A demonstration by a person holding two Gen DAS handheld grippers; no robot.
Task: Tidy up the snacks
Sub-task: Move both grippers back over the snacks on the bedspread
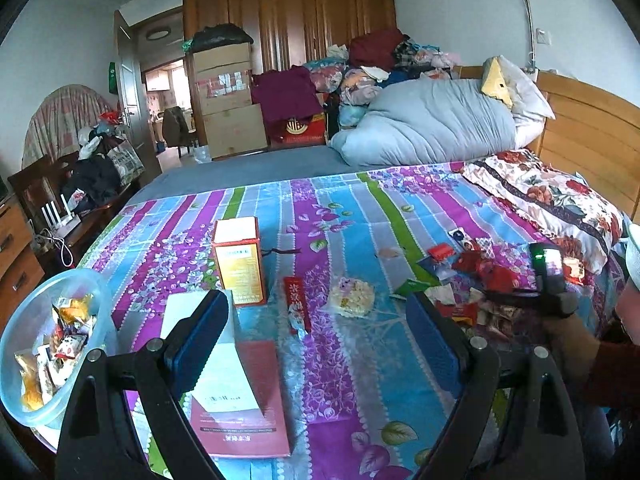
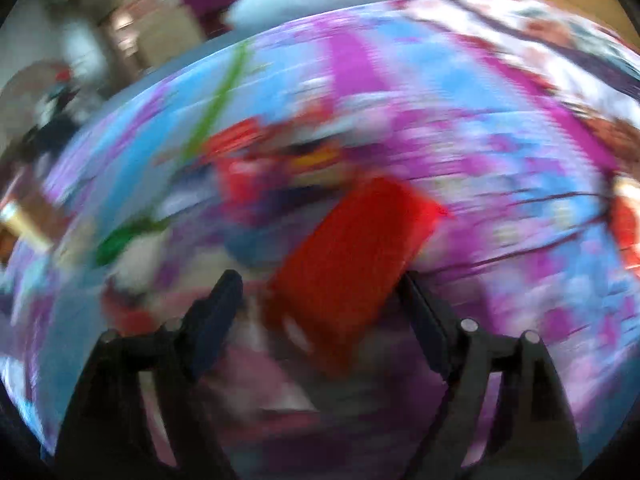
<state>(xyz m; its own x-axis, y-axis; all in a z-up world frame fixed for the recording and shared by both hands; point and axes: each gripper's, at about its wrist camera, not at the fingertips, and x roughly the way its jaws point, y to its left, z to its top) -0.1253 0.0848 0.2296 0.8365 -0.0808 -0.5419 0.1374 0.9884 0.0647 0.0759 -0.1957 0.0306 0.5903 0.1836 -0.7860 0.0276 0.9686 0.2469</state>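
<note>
While the left gripper point(image 1: 316, 332) hangs over the striped floral bedsheet point(image 1: 360, 400) with its blue pads wide apart and nothing between them, its camera takes in most of the scene. At the near left edge a clear plastic bowl point(image 1: 24, 312) holds several wrapped snacks. Just right of it lies a flat red and white box point(image 1: 248, 408), and beyond that a yellow and red carton point(image 1: 240, 264) stands upright. Near the middle of the sheet lie a long red packet point(image 1: 298, 300) and a pale puffed snack in clear wrap point(image 1: 352, 296). To the right a loose pile of wrapped snacks point(image 1: 472, 276), mostly red, spreads over the sheet, with the right gripper's black body above it. A grey quilt point(image 1: 428, 124) is bunched at the far side of the bed.

The right wrist view is heavily blurred. The right gripper point(image 2: 320, 300) has its jaws spread, and a red packet point(image 2: 348, 264) sits between them; whether the pads touch it I cannot tell. Beyond it the snack pile shows only as red and green smears on the sheet.
</note>
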